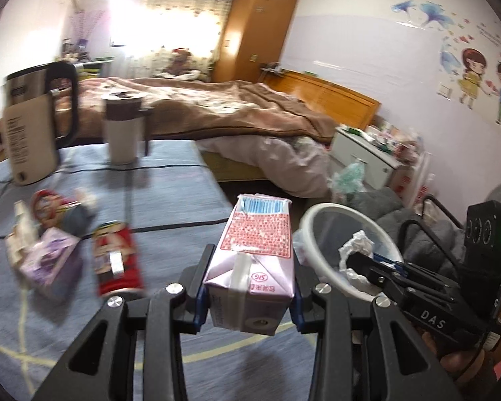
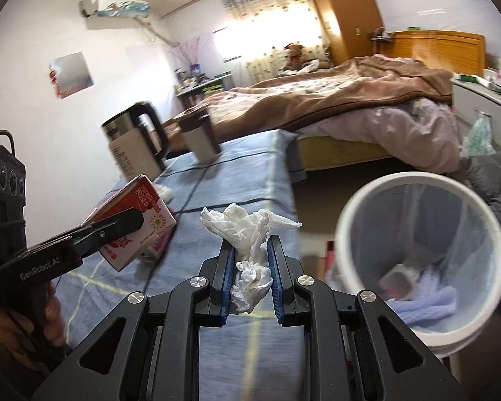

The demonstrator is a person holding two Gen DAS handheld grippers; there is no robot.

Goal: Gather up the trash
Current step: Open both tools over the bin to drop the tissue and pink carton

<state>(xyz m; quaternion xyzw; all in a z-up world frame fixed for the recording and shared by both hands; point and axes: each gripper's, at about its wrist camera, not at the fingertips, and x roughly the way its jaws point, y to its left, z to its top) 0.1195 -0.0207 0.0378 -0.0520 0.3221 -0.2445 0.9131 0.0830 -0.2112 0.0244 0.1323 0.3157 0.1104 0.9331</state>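
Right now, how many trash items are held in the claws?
2. The milk carton sits clamped in the left claw, above the blue table. The crumpled tissue is pinched in the right claw, beside the white bin. More trash lies loose on the table.

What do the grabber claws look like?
Both grippers, left and right, are black plastic with silver bolts and blue finger pads. White lettering marks their sides. A black box with a green light and cable sits on the right one.
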